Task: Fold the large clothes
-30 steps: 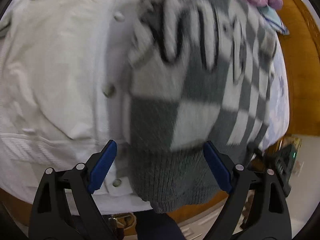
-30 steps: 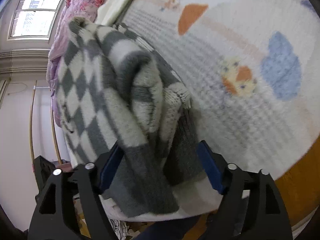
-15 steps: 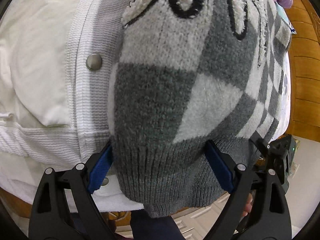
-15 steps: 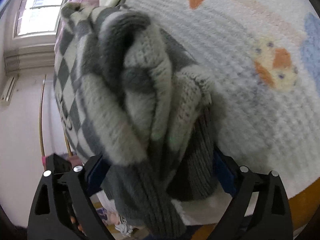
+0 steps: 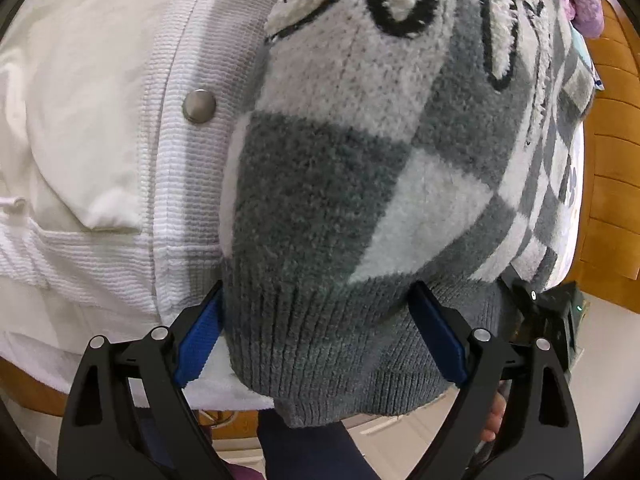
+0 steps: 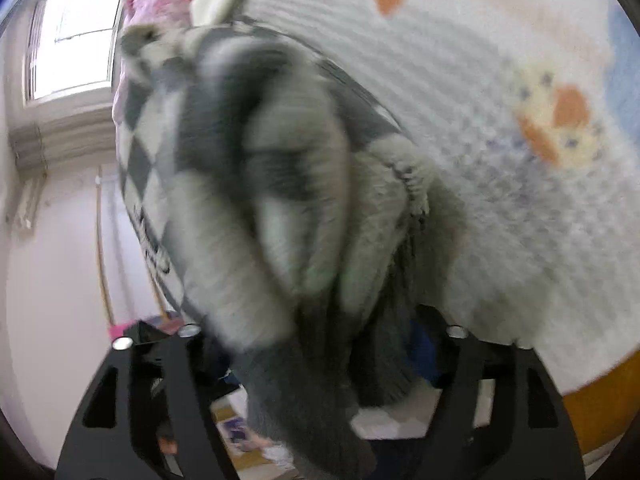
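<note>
- The grey-and-white checked sweater (image 5: 360,184) lies on the bed, partly over a white jacket (image 5: 100,128) with a metal snap (image 5: 199,106); its ribbed hem hangs at the near edge.
- The left gripper (image 5: 320,332) has its blue pads either side of the hem, standing wide. Whether they press the knit or only bracket it I cannot tell.
- In the right view, the right gripper (image 6: 320,344) has a thick bunch of the same sweater (image 6: 256,200) between its 2 fingers, above the patterned bedspread (image 6: 500,160). The view is blurred and the pads are mostly hidden; its jaws have just been closing some, yet a firm grip is not clear.
- Judged step: laying the sweater down on the bed, with both ends near the hem, ready for a fold.
- Next move likely calls for letting the bunched side spread flat, then taking a clean hold of the 2 hem corners.
</note>
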The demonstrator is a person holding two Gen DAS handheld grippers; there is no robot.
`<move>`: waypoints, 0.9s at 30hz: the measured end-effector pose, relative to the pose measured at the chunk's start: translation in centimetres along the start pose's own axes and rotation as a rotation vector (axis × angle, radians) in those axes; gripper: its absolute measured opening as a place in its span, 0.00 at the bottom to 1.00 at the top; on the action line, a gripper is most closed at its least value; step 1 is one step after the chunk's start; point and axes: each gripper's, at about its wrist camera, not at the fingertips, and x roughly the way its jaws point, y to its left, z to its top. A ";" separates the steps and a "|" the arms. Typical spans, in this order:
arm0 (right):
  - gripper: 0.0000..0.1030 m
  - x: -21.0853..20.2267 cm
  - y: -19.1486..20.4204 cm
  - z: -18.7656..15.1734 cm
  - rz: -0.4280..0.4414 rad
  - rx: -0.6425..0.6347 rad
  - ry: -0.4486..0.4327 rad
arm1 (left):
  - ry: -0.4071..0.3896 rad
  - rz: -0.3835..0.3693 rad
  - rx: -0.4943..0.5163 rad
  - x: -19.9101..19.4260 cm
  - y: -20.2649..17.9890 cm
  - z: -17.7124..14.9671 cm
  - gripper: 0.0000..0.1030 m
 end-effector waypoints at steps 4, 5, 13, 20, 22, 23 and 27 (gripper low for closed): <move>0.50 -0.3 0.5 0.1 -0.025 0.002 0.002 | -0.007 -0.025 -0.022 -1.3 0.9 -0.4 0.87; 0.47 -0.6 1.4 0.1 -0.029 0.015 0.001 | -0.017 -0.032 -0.035 -1.9 0.9 -0.3 0.87; 0.41 -2.6 3.4 -0.5 0.016 0.032 -0.023 | -0.159 -0.141 -0.039 -8.9 2.0 3.9 0.87; 0.42 -2.0 4.3 -1.0 -0.025 0.066 -0.057 | -0.153 -0.160 0.055 -6.7 -0.1 11.4 0.92; 0.42 -2.7 2.9 -1.7 -0.037 0.079 -0.068 | -0.136 -0.183 0.062 -5.6 -0.1 12.7 0.96; 0.43 -2.9 3.0 -2.4 -0.043 0.083 -0.071 | -0.133 -0.200 0.064 -5.2 -0.1 13.0 0.97; 0.44 -2.3 2.3 -2.6 -0.057 0.129 -0.089 | -0.133 -0.265 0.039 -4.2 0.4 13.8 0.96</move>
